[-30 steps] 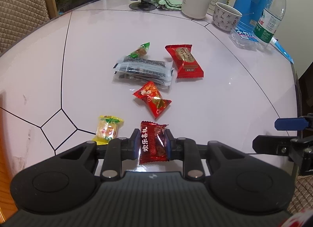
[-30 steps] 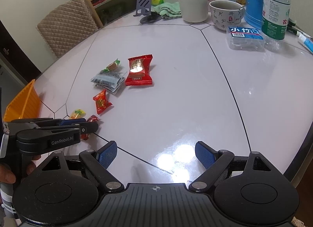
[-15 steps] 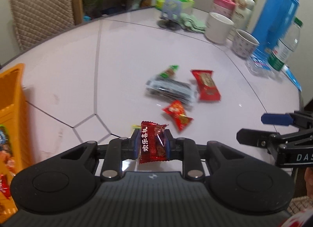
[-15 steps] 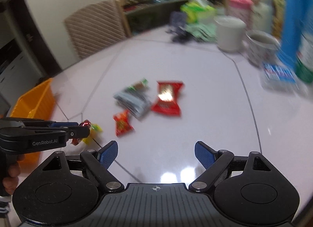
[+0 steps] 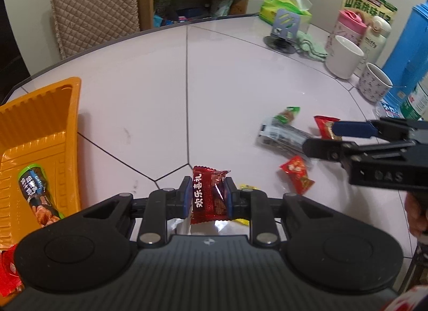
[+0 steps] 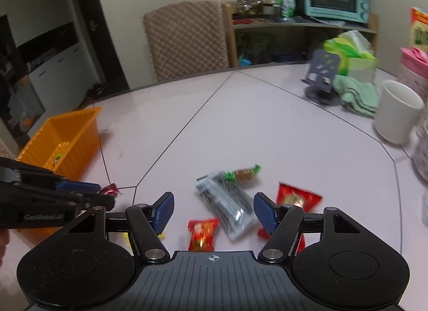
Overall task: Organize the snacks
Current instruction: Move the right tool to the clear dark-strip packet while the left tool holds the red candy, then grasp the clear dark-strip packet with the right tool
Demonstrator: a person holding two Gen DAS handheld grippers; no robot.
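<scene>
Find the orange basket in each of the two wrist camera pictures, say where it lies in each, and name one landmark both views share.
Left wrist view: the orange basket fills the left edge, with snack packs inside.
Right wrist view: it sits at middle left, on the table's edge.
Shared landmark: the white mug, at the right in both.

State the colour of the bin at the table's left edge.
Orange, with ribbed walls; the bin shows best in the right wrist view.
</scene>
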